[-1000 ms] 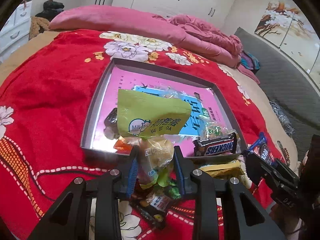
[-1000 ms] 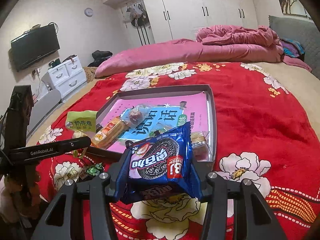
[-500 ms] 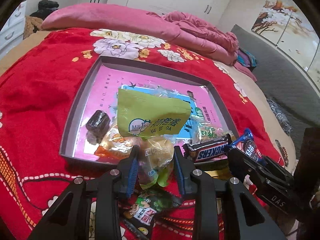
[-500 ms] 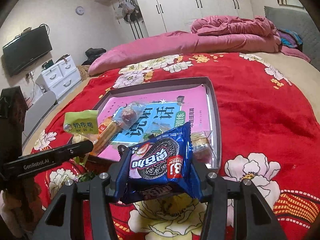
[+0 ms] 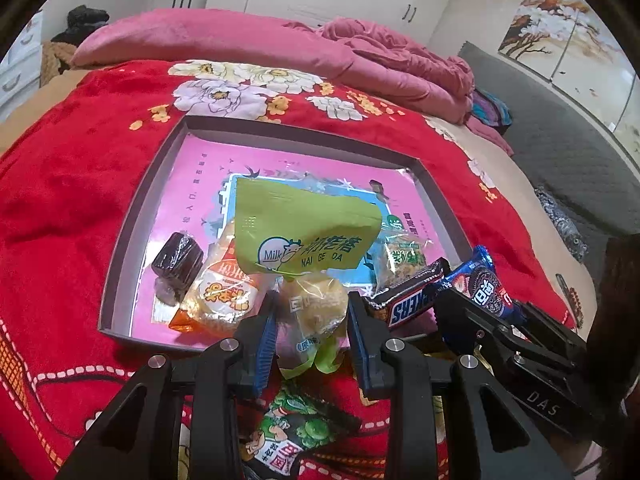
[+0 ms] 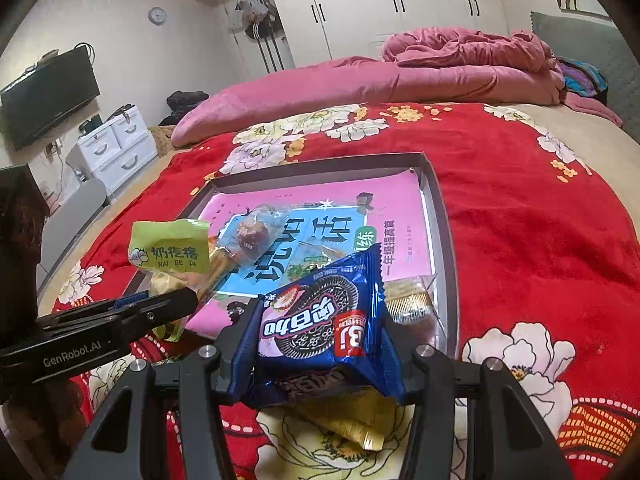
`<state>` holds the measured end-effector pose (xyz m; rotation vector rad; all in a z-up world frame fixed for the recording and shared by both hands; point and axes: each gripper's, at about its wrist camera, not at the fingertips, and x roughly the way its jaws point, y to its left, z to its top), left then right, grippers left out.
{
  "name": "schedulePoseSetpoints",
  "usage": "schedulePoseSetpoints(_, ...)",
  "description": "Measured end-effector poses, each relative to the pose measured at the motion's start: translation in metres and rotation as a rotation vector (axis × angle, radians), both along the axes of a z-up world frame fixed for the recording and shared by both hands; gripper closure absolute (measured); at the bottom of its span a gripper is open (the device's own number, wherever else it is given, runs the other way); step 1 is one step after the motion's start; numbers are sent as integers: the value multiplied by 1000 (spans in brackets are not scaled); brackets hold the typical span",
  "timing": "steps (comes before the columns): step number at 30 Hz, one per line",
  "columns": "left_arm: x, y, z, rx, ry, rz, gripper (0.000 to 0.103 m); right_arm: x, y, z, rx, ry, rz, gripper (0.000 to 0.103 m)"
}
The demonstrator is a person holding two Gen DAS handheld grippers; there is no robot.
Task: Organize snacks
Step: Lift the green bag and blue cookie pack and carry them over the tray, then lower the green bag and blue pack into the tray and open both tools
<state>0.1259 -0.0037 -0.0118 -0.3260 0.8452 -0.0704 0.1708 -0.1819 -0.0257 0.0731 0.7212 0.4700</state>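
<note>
My left gripper (image 5: pixel 312 320) is shut on a green "Nai Ge Da" milk snack pack (image 5: pixel 304 232), held above the near edge of the grey tray (image 5: pixel 132 216) with its pink lining. My right gripper (image 6: pixel 320 332) is shut on a blue cookie pack (image 6: pixel 320 316), held over the tray's near right corner; it also shows in the left wrist view (image 5: pixel 480 284). In the tray lie a dark wrapped candy (image 5: pixel 178 258), an orange-labelled cake (image 5: pixel 218 296), a green snack (image 5: pixel 404 256) and a Snickers bar (image 5: pixel 412 300) on its near rim.
The tray rests on a red floral blanket (image 5: pixel 60 200). A green-and-black snack bag (image 5: pixel 292 436) and a yellow wrapper (image 6: pixel 352 420) lie on the blanket under the grippers. Pink pillows and a quilt (image 5: pixel 360 52) are behind. White drawers (image 6: pixel 112 148) stand left.
Both grippers have moved forward toward the tray with their packs; the tray looks nearer and larger. Both grips are unchanged.
</note>
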Motion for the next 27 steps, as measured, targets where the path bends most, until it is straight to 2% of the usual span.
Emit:
schedulePoseSetpoints(16,15,2,-6,-17,13,6,69,17,4,-2,7,-3,-13,50)
schedulePoseSetpoints(21,19,-2,-7,-1,11,1,69,21,3,-1,15,-3,-20,50)
schedulePoseSetpoints(27,22,-1,-9,-7,15,2,69,20,12,1,2,-22,14,49)
